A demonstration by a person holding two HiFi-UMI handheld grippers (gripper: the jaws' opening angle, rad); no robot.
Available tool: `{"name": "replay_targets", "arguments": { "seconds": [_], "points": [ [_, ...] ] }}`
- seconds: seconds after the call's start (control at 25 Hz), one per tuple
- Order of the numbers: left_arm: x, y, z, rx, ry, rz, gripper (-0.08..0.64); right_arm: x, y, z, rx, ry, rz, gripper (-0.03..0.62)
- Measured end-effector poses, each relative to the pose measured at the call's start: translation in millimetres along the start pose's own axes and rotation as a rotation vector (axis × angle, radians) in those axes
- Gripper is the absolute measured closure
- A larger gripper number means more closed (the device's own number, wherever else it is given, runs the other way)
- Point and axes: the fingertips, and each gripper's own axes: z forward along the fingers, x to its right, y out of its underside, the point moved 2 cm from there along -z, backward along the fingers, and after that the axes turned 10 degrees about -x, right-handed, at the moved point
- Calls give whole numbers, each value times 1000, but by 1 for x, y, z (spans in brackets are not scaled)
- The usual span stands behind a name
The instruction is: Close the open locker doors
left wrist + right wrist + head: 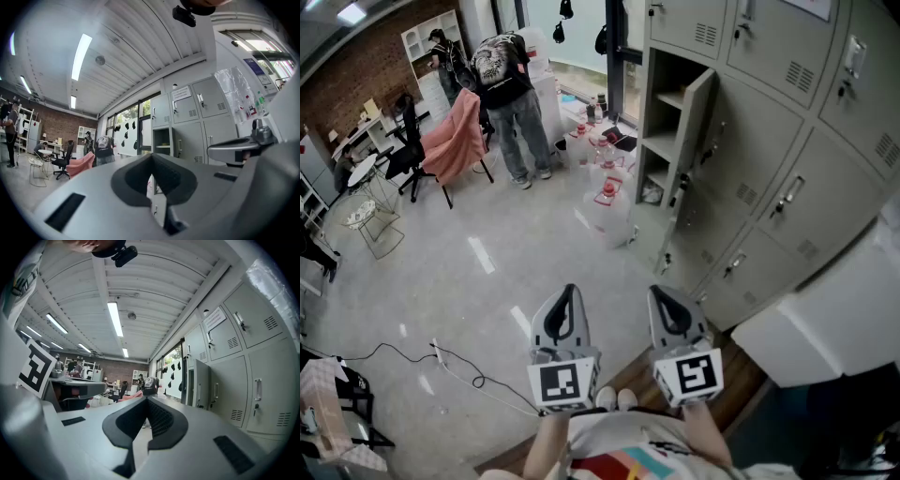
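Black ribbed rubber pads [165,177] line the left gripper [151,159]. Its jaws meet at the tips with nothing between them. The right gripper [146,401] is in the same condition, jaws together and empty. Both grey moulded-plastic bodies are held level, side by side, close to the person.

Task item: one pale grey sheet-metal locker door [698,117] stands ajar at the far end of the grey steel locker bank [787,141], well apart from both grippers. It appears hinged on the side nearer the person, with its free edge swung out into the room. Bare shelves show in the open compartment [661,103] behind it. The other doors in view sit flush.

Recommendation: closed jaws suit this step, since the door needs a push and not a grip.
- Approach first, as the door is judged out of reach from here.
- Lay the closed tips flat on the outer face near the free edge, far from the hinge, where least force is needed.
- Press steadily until the panel seats. Thin sheet metal is likely to flex and spring back if slapped.
- Keep clear of the small metal handle.

Surroundings: the floor [487,272] is glossy, pale and hard. Clear plastic containers with red tops [609,192] crowd the foot of the open locker and call for careful footing. A thin black cable [412,352] lies on the near left floor.
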Motion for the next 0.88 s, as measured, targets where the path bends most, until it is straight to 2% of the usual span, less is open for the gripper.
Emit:
{"name": "replay_targets", "arguments": {
  "seconds": [0.36,0.64,0.88],
  "points": [
    [6,-5,5,14,-3,2,555,9,-2,2,11,-9,9,588],
    [7,-6,8,12,-10,10,555,9,-5,7,43,-107,92,587],
    [1,-5,9,7,-21,-6,555,1,-6,10,44,-153,77,586]
  ]
}}
